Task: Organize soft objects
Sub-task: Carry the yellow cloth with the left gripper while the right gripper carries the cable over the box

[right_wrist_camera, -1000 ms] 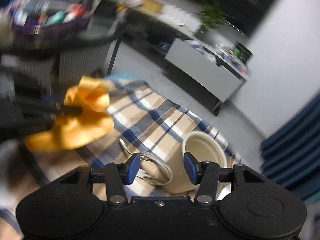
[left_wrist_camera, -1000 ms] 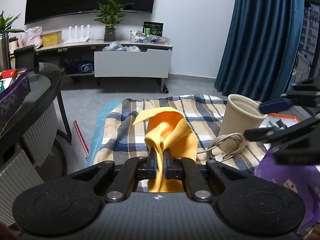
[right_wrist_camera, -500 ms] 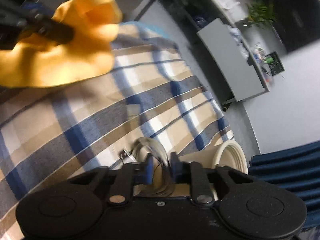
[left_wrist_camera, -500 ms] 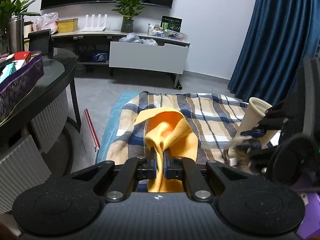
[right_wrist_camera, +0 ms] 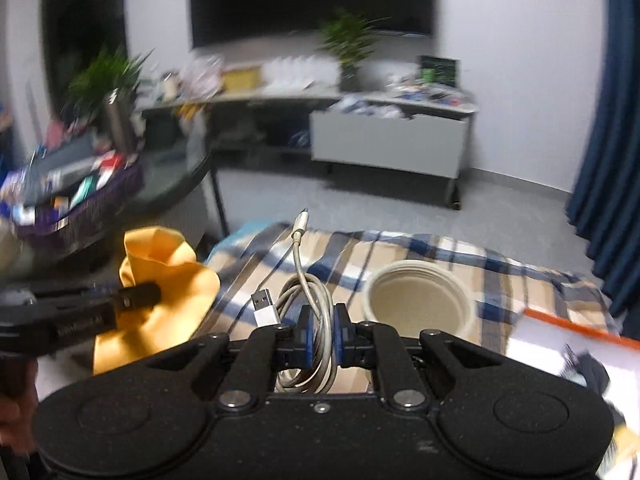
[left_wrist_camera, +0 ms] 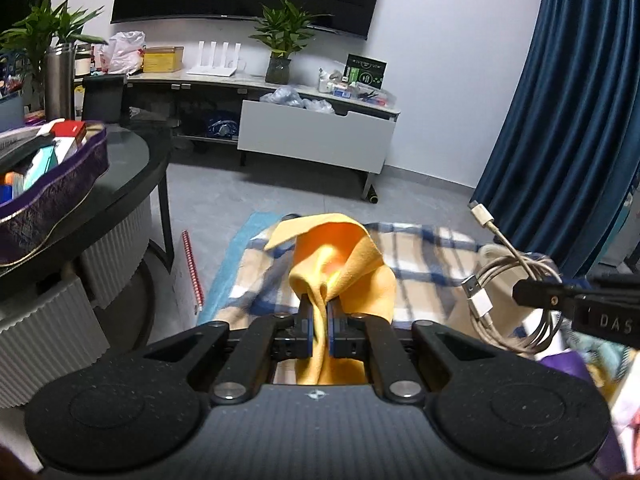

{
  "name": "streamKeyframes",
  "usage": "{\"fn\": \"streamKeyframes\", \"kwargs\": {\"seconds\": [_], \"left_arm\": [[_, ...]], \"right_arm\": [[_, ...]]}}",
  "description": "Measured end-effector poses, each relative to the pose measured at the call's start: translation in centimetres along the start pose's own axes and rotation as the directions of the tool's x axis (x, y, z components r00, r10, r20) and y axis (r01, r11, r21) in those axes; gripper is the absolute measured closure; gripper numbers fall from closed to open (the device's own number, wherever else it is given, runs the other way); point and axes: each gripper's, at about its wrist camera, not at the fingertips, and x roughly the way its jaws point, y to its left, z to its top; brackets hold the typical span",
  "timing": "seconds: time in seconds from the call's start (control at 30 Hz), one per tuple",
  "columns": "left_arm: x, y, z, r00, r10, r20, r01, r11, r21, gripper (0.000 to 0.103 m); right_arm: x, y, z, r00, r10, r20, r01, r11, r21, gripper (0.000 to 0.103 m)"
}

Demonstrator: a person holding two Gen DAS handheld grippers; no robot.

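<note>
The right gripper (right_wrist_camera: 319,330) is clamping the coiled cable (right_wrist_camera: 308,300), which is hanging above the plaid blanket (right_wrist_camera: 400,252). The beige cup (right_wrist_camera: 418,300) is sitting just right of and slightly beyond it, mouth upward. The left gripper (left_wrist_camera: 320,322), farther left, is pinching the orange cloth (left_wrist_camera: 340,260) aloft.

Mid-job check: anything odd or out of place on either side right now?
One thing: the right hand-held gripper has clamped a coiled charging cable, which is not really a soft object like the yellow cloth pinched in the left hand-held gripper. Nothing looks spilled or damaged.
</note>
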Motion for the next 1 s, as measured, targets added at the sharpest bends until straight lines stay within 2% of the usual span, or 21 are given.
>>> {"fn": "streamKeyframes", "kwargs": {"seconds": [0.27, 0.43, 1.0], "left_arm": [[-1.3, -3.8, 0.7, 1.000, 0.024, -0.017, -0.023, 1.000, 0.014, 0.093], [-1.9, -5.4, 0.4, 0.998, 0.050, -0.031, -0.048, 0.998, 0.046, 0.093], [-2.6, -9.0, -0.1, 0.999, 0.030, -0.038, -0.026, 0.993, 0.115, 0.093]], "right_arm": [[-5.4, 0.3, -0.5, 0.986, -0.141, 0.083, 0.144, 0.989, -0.025, 0.092], [-6.9, -0.6, -1.2, 0.976, -0.190, 0.102, 0.193, 0.981, -0.022, 0.092], [-10.5, -3.5, -3.5, 0.964, -0.236, 0.121, 0.232, 0.972, 0.046, 0.092]]}}
